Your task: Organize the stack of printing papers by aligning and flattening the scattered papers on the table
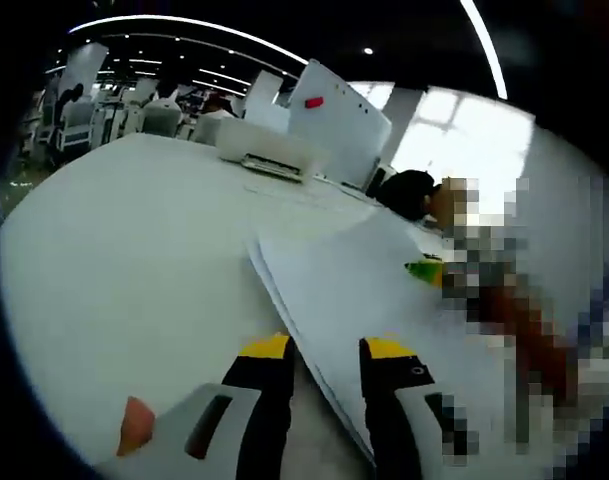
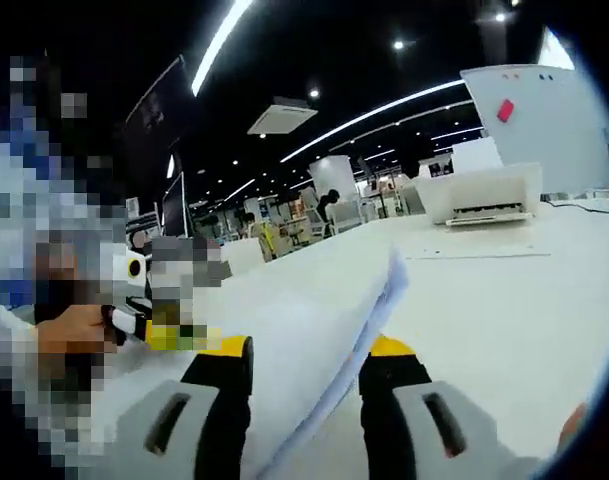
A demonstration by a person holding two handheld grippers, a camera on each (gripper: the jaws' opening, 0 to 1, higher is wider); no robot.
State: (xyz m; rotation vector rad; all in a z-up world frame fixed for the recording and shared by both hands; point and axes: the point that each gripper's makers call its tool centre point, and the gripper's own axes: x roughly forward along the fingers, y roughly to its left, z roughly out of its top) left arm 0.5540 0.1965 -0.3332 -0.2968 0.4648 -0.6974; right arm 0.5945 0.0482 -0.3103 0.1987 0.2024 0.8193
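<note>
While the left gripper (image 1: 329,350) straddles the paper stack (image 1: 384,300) edge at lower centre, jaws parted, and the right gripper (image 2: 309,365) likewise brackets it on the white table (image 2: 504,300), uneven squeezing could buckle loose sheets.

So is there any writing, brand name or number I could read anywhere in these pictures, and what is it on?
No text can be read.
Printer: any label is too small and blurred.
Whiteboard: a red tag, no legible words.
Paper stack: the sheets look blank.
Tongs: yellow tips, no lettering visible.
</note>
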